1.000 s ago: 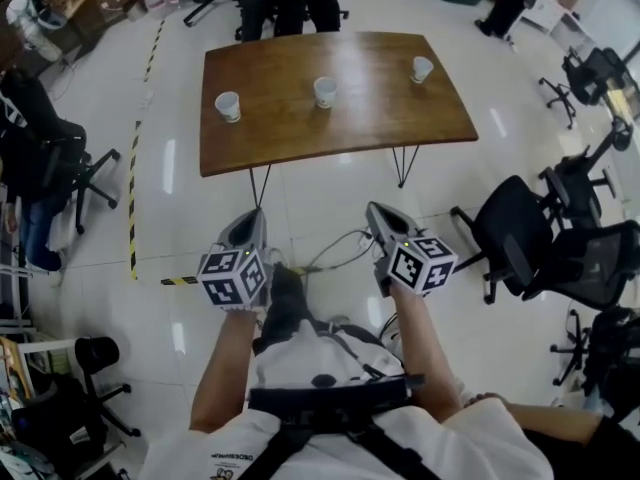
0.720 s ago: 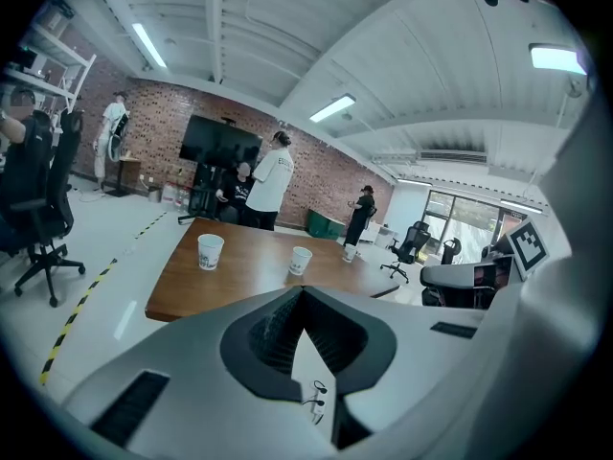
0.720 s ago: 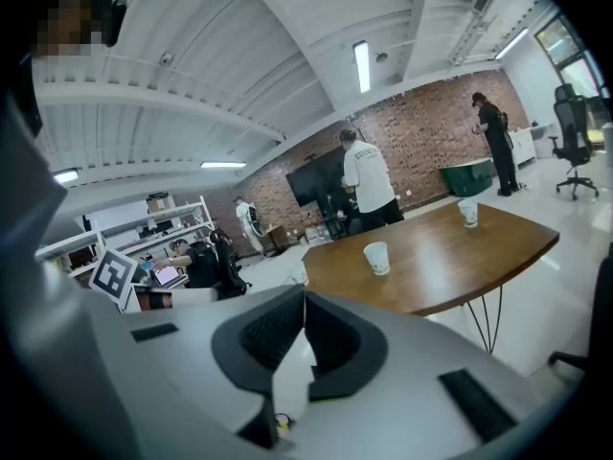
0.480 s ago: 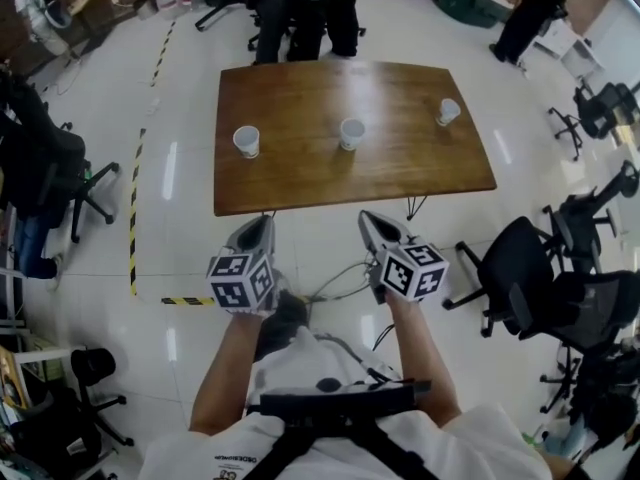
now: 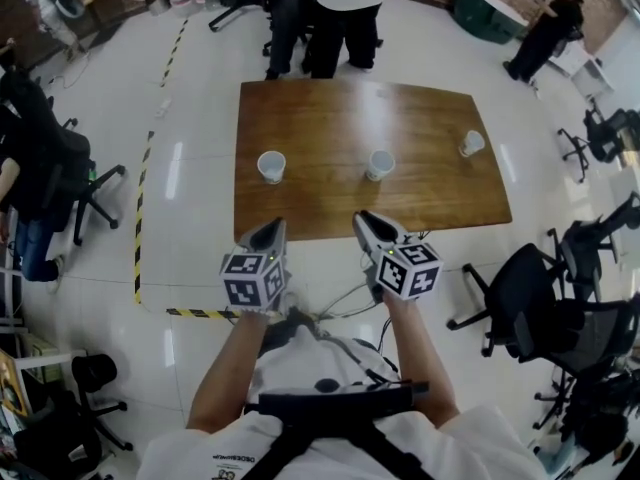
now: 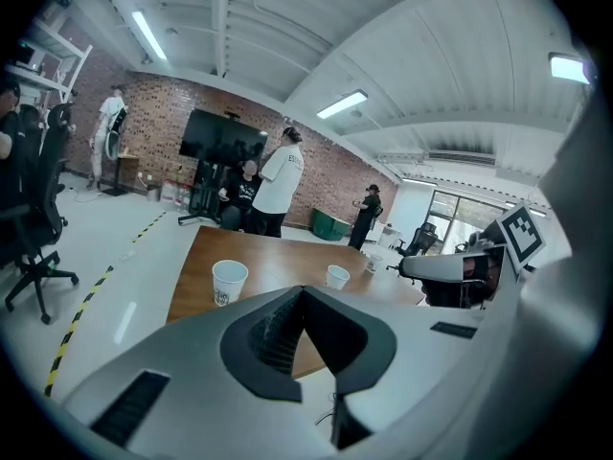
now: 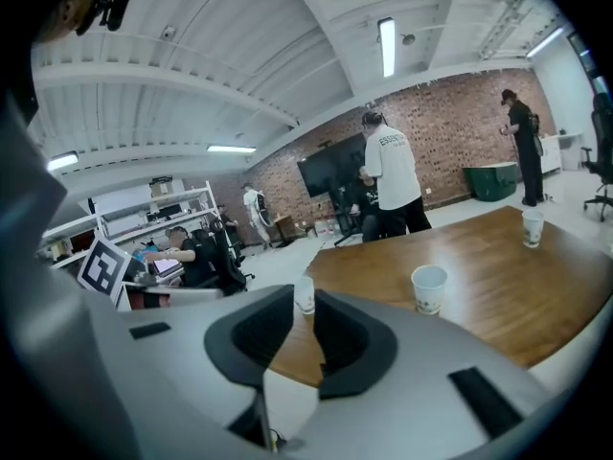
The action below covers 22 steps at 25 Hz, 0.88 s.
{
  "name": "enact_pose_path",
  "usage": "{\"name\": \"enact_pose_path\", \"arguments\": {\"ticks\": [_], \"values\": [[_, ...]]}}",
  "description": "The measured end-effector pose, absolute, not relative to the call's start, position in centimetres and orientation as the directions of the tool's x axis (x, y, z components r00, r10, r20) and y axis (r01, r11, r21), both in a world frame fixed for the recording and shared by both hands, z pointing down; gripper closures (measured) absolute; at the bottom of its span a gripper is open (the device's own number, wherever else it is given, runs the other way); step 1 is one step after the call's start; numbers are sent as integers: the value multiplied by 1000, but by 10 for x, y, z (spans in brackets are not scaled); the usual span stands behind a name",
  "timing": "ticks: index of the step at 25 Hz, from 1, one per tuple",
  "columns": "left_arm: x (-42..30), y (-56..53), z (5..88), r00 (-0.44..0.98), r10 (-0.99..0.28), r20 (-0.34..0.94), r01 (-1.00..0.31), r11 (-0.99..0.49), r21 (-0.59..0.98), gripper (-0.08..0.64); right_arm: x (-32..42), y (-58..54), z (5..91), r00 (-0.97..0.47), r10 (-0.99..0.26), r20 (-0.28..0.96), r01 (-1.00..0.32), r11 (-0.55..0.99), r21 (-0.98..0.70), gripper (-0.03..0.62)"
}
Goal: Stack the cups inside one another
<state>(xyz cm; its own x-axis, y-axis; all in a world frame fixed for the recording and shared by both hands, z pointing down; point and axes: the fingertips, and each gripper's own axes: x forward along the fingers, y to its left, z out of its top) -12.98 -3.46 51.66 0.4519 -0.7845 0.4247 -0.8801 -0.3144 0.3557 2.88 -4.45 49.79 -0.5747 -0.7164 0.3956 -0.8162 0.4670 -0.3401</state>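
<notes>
On the brown wooden table [image 5: 320, 118], 3 white paper cups stand upright in a row, well apart. The left tongs [image 5: 270, 232], pressed together and empty, hang by the table's near edge. The left cup [image 5: 271, 166] lies straight beyond them. The right tongs [image 5: 366, 224] are opening with nothing between them. The middle cup [image 5: 380, 164] lies just beyond, slightly right. The right cup [image 5: 472, 144] is farthest from both.
</notes>
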Motion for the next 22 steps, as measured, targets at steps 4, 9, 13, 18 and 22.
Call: {"name": "enact_pose_path", "arguments": {"ticks": [4,9,13,18,22], "values": [[-141,-54,521,468,-772,431,-874,-333,354,560,6,-67,501,-576,-709,408,-817,482,-315,480],[-152,-65,526,474,-763,439,-872,-336,357,560,-19,-88,507,-583,-686,435,-811,517,-273,471],[-155,-73,532,464,-766,445,-876,-319,362,560,-38,-104,514,-607,-648,461,-787,571,-235,471],[-169,-83,546,431,-775,462,-887,-270,376,560,-76,-128,536,-639,-573,512,-735,652,-188,471],[-180,-91,558,405,-779,479,-894,-227,387,560,-108,-145,546,-660,-512,550,-679,719,-145,460]]}}
